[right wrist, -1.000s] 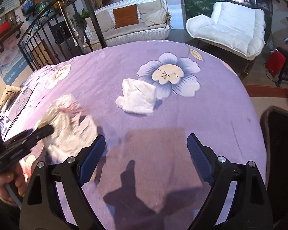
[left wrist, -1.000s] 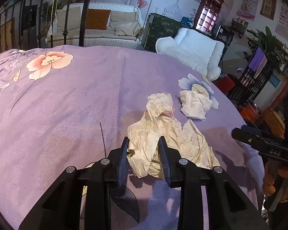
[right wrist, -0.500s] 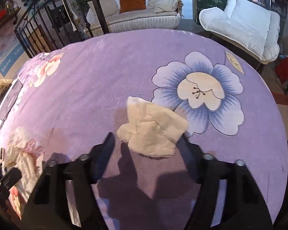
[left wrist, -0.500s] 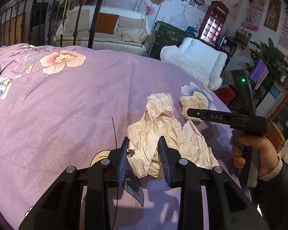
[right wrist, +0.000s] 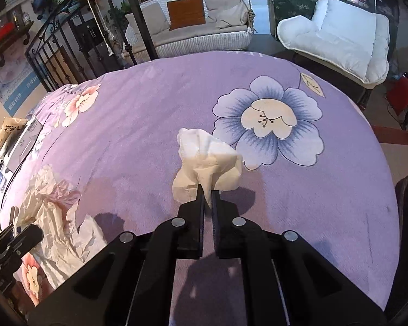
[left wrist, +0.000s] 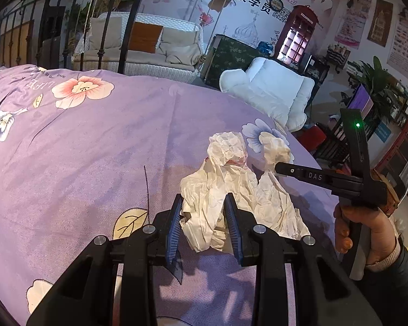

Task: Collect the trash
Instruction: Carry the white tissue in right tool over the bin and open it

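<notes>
A large crumpled cream paper (left wrist: 223,190) lies on the purple flowered tablecloth (left wrist: 95,149), and my left gripper (left wrist: 204,217) is shut on its near end. The same paper (right wrist: 54,217) shows at the lower left of the right wrist view. A smaller white tissue wad (right wrist: 206,160) sits beside the blue printed flower (right wrist: 269,119); my right gripper (right wrist: 208,198) is shut on its near edge, bunching it up. In the left wrist view that tissue wad (left wrist: 274,149) shows beyond the right gripper (left wrist: 278,168), which a hand (left wrist: 361,225) holds.
The round table's edge (right wrist: 378,146) curves away on the right. Boxes and a packet (right wrist: 19,141) lie at the table's far left. Beyond stand a white armchair (right wrist: 337,35), a wicker sofa (right wrist: 198,27) and a black iron railing (right wrist: 65,51).
My right gripper moved forward to the small tissue and its jaws went from wide open to shut on it. The left gripper kept its hold on the large paper and barely moved.
</notes>
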Available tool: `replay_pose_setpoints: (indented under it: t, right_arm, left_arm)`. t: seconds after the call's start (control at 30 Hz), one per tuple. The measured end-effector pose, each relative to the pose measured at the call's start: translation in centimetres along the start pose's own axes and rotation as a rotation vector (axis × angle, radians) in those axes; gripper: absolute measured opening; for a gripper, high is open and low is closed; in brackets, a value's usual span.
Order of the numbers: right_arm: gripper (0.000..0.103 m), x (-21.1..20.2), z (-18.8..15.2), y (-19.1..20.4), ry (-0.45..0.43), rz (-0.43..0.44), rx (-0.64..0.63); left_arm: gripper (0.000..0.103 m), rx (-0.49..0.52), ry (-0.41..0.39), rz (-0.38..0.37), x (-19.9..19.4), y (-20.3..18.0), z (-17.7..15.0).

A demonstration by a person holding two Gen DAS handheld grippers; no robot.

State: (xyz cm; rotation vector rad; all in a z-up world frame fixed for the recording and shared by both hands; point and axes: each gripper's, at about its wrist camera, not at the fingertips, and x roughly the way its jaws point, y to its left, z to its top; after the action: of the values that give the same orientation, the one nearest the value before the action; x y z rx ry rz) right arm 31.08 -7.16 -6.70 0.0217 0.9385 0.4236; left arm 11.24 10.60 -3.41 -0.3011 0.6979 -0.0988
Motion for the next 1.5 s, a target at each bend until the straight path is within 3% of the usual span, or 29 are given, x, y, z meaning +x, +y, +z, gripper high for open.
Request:
replay_pose_setpoints:
  t: [0.27,0.63,0.87,1.23,1.5]
  right_arm:
    - [0.007,-5.8,-3.3,-2.9,-0.074,-0.01,0.06]
    - [0.006,-13.3,-7.8,-8.0,-0.203,-0.114,0.134]
    - [0.007,-17.1,-11.3,-12.4,-0.254,-0.183,0.233]
    - [0.006,-20.2,-16.1,-18.1,-0.266,-0.33,0.338]
    - [0.007,-18.0,-17.8,-23.4,-0.203,-0.399,0.424]
  left_arm:
    - [0.032,0.038,-0.022,-0.052,-0.5,-2.8,0.1]
    - [0.032,0.099,-0.047,-0.138,-0.3,-7.5,-0.1]
    - [0.032,0.159,-0.02,-0.209,1.1,-11.0,-0.6]
    - [0.032,0.275,0.004,-0.313,2.6,-16.7,-1.3]
    - [0.032,0.341,0.011,-0.355,3.3,-20.0,-1.8]
